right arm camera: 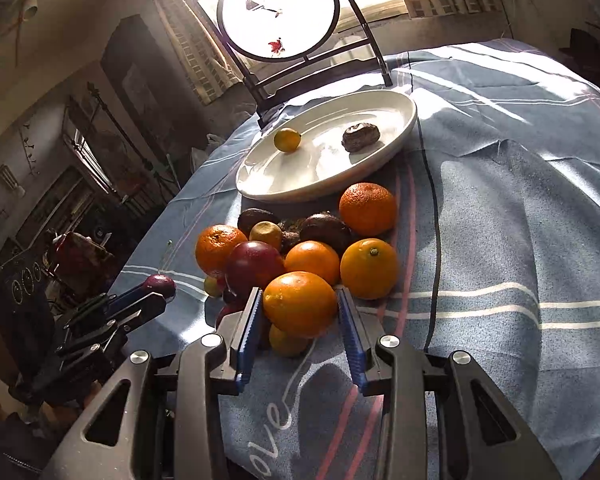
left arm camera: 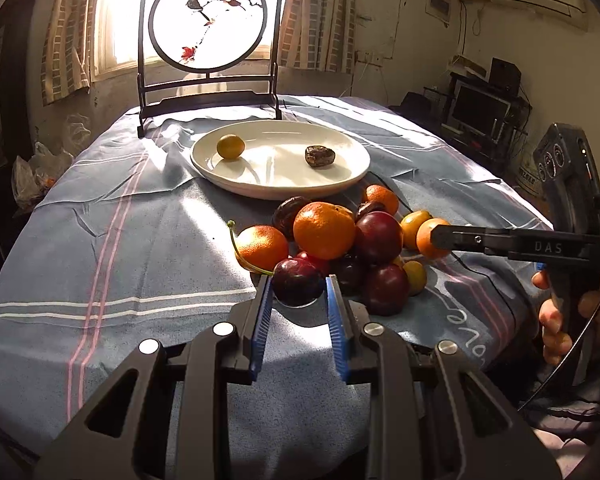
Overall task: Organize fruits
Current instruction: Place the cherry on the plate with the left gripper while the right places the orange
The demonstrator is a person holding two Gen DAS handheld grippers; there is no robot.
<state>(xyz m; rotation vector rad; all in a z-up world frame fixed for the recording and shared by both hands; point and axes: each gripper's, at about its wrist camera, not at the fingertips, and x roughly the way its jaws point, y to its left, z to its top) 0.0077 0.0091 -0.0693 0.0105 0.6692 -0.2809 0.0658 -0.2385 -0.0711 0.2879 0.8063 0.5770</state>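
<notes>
In the left wrist view, the left claw (left arm camera: 298, 286) brackets a dark red glossy plum (left arm camera: 297, 281) at the near edge of the fruit pile (left arm camera: 336, 244); its blue-padded fingers (left arm camera: 265, 300) sit on either side, apparently pinching it, though contact on the right pad is hard to confirm. The wide white ceramic plate (left arm camera: 236, 184) lies just beyond the pile on the blue striped cloth covering the counter (left arm camera: 120, 248), already carrying a small yellow-green round fruit (left arm camera: 230, 146) and a wrinkled brown fruit (left arm camera: 319, 156). A good lift would go straight up first, so neighbouring plums are not dragged along. In the right wrist view, the right claw (right arm camera: 300, 304) straddles a smooth orange round citrus (right arm camera: 300, 303) at the pile's near side, pads close to both flanks and seemingly gripping. Since it rests on a smaller yellow fruit (right arm camera: 286, 342), a firm, centred squeeze seems wise before raising it toward the plate.
</notes>
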